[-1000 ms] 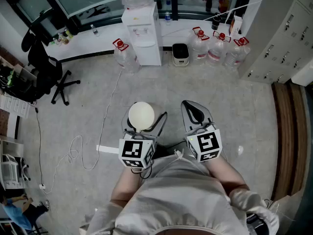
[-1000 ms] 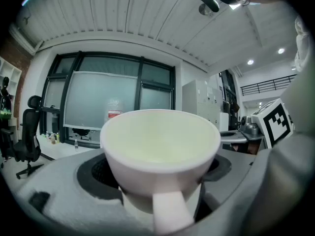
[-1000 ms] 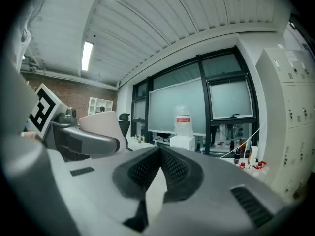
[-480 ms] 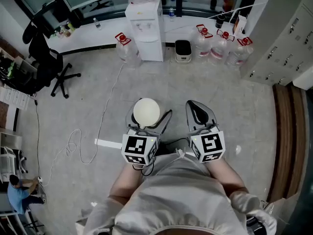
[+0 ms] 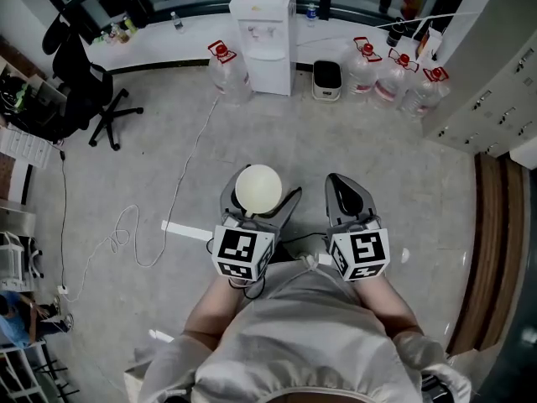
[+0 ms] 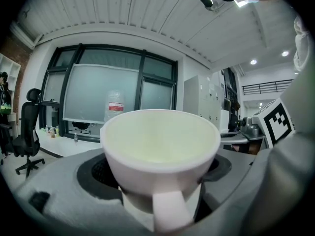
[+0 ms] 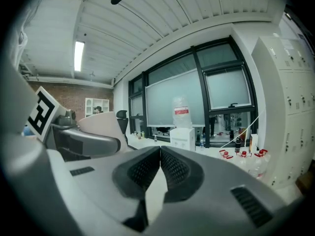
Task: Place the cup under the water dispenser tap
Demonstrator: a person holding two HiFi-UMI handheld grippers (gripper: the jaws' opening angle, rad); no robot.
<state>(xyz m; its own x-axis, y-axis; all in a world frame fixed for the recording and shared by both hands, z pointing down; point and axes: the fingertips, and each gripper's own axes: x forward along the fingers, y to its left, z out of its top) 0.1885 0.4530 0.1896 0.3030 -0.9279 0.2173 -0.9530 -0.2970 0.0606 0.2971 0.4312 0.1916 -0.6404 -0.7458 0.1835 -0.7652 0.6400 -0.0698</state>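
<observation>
A white cup (image 5: 258,186) sits upright and empty in my left gripper (image 5: 256,198), whose jaws are shut round its base; in the left gripper view the cup (image 6: 161,151) fills the middle, its handle toward the camera. My right gripper (image 5: 346,193) is beside it, shut with nothing held, its pads meeting (image 7: 160,167). The white water dispenser (image 5: 267,34) stands far ahead against the window wall, its taps (image 5: 267,33) facing me, and shows small past the right gripper as the dispenser (image 7: 182,134).
Water bottles (image 5: 394,78) stand right of the dispenser, one bottle (image 5: 225,67) to its left, and a small black-and-white bin (image 5: 327,80) beside it. An office chair (image 5: 84,91) is at far left. A white cable (image 5: 172,217) trails over the floor. Lockers (image 5: 495,82) line the right.
The view has advanced toward the dispenser wall and shifted left; dispenser and bottles sit further right in the picture. Both grippers keep their grip and pose, the cup still held.
</observation>
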